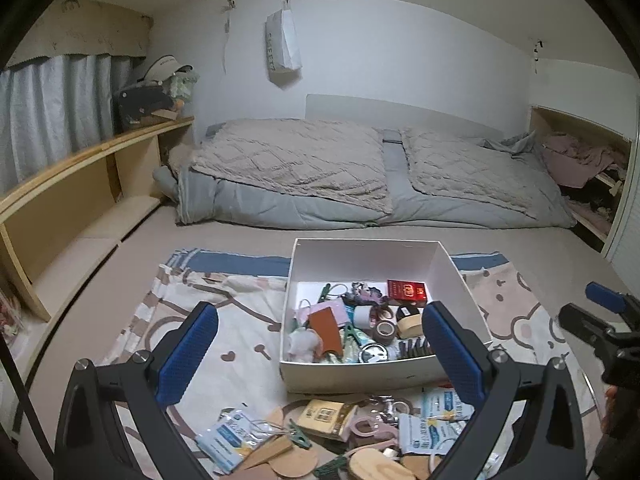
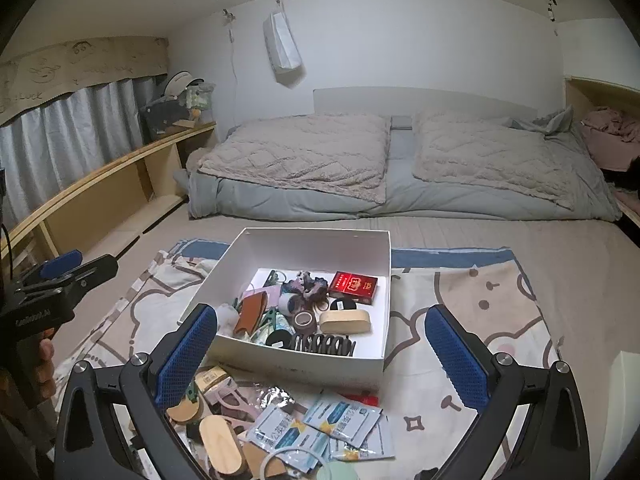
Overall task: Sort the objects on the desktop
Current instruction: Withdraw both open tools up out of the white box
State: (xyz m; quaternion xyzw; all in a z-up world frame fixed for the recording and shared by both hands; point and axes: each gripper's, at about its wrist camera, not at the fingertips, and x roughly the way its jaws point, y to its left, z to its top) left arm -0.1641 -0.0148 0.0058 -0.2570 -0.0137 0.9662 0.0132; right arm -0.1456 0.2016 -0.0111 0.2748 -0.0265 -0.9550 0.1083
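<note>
Home bedroom: slept-in grey mattress with beige quilted blankets [image 1: 296, 160], pleated grey curtains [image 1: 52, 100], low wooden shelving [image 1: 80, 176], white cap [image 1: 168, 68].

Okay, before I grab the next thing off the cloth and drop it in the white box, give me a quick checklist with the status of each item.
1. Left gripper open, holding nothing: ok.
2. Right gripper open, holding nothing: ok.
3. White box upright, top open: ok.
4. Room left in the box, far half still bare: ok.
5. Loose items remain on the cloth, such as the mask packets: ok.
6. Which item lifts cleanly from the overlapping pile: cannot tell.
</note>
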